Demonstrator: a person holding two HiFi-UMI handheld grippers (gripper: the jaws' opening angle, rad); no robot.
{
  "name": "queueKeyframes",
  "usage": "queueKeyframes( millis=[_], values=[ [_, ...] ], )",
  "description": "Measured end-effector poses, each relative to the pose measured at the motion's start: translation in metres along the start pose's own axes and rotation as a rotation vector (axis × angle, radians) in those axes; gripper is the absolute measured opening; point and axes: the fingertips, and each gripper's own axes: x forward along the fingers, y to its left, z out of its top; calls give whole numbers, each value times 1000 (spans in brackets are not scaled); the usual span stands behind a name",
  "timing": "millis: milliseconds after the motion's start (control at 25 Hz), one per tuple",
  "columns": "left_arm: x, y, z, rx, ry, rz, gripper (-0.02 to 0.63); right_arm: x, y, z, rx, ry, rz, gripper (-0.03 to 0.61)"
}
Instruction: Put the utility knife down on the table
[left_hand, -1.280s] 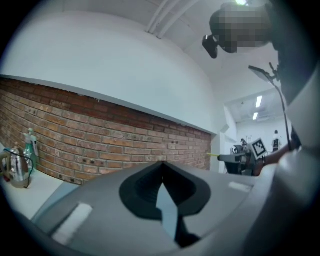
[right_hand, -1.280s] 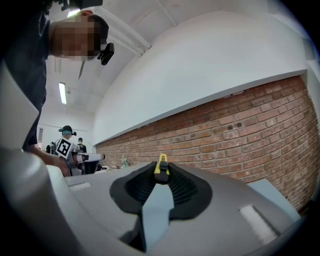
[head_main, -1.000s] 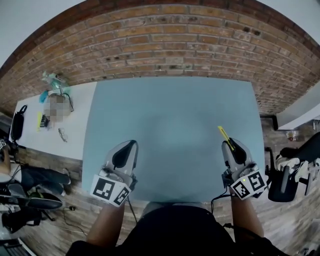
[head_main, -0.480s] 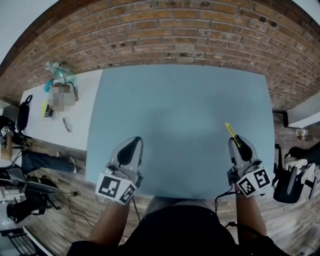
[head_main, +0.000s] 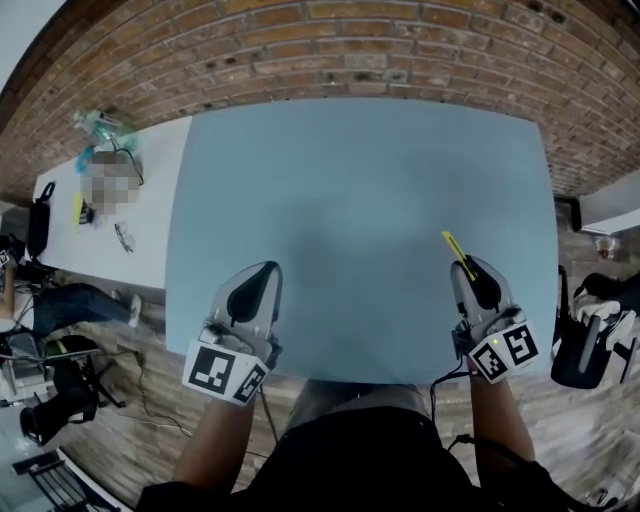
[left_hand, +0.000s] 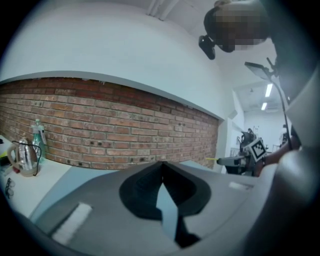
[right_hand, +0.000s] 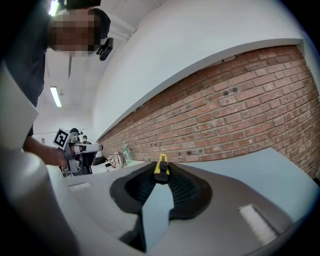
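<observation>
Near the table's near edge, the left gripper has its jaws closed together on nothing. On the right, the right gripper pinches the utility knife, whose slim yellow end juts past the jaw tips toward the far brick wall. The knife looks light, rigid and narrow, with a smooth casing likely to slip; mid-handle seems the surest hold
</observation>
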Motion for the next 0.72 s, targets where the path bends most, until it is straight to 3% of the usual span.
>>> queueKeyframes(
  millis=[720],
  values=[
    [2,6,-26,-2,71,-13,5,12,-10,-22,-10,32,-13,74]
  ],
)
